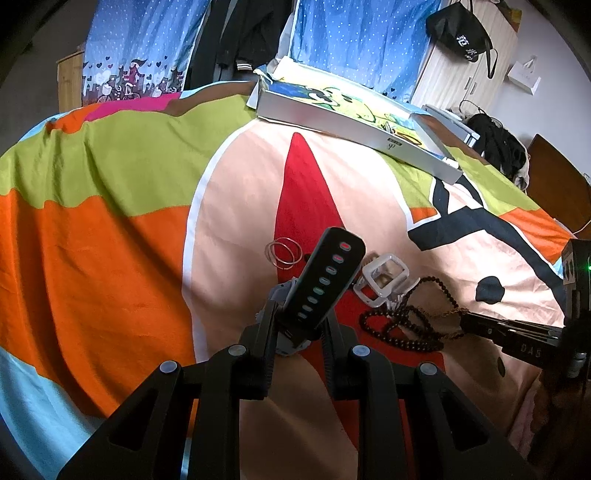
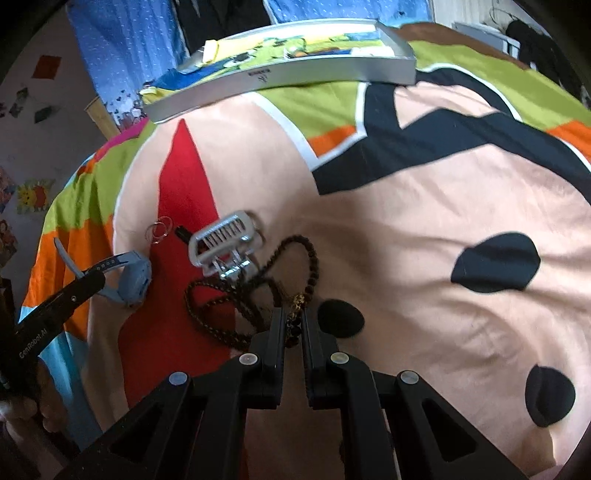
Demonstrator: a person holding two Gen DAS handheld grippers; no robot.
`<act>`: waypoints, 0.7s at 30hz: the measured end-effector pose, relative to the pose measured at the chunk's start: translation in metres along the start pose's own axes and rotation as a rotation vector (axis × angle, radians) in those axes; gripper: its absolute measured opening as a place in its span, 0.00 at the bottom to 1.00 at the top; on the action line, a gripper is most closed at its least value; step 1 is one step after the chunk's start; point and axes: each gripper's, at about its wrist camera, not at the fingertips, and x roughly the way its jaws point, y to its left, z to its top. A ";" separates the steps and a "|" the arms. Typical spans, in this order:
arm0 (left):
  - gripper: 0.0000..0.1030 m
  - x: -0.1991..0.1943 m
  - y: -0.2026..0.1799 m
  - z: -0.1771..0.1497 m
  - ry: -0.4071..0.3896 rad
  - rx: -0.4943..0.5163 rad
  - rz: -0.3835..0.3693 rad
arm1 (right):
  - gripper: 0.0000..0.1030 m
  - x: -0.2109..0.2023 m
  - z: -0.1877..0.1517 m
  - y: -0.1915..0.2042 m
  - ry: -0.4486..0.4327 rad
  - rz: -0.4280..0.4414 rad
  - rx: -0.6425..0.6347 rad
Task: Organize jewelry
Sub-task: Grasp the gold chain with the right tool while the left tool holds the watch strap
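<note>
Jewelry lies in a loose cluster on the bright patterned bedspread [image 2: 424, 229], and most of it has not yet reached the shallow grey tray [image 2: 303, 75] that sits well beyond the cluster. Taking the tray as the landmark: on the near side of it lie a pair of thin bangles [image 1: 283, 254], a white hair claw clip [image 2: 225, 242], a watch [image 2: 129, 275] and a long string of dark beads [image 2: 255, 288]. Inside the tray a few small pieces show against its cartoon lining, too small to name, so I judge the sorting barely begun.

Both grippers are working at once. The left gripper [image 1: 297, 326] pinches the watch near its pale blue case, and the dark strap [image 1: 325, 273] with its row of holes stands up between the fingers, pointing toward the tray. The right gripper [image 2: 293, 325] has its jaws pressed nearly together on the bead necklace at the end with a small gold-coloured fitting; the rest of the string trails on the bedspread beside the clip.

What is left, as I judge it, is carrying the watch and the beads to the tray, then the clip and the bangles.

As for writing: "GenRobot.AI" reads along the left gripper's body in the right wrist view, "DAS" on the right gripper in the left wrist view. The tray's front wall bears a small dark label I cannot read, and a black bag [image 1: 461, 33] hanging behind it carries white characters.
</note>
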 end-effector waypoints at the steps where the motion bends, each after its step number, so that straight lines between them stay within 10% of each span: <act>1: 0.18 0.000 0.000 0.000 0.001 -0.002 -0.001 | 0.09 -0.001 0.000 -0.001 0.001 -0.001 0.005; 21: 0.18 0.002 0.003 -0.001 0.016 -0.013 -0.008 | 0.11 0.003 -0.001 0.017 -0.016 -0.129 -0.116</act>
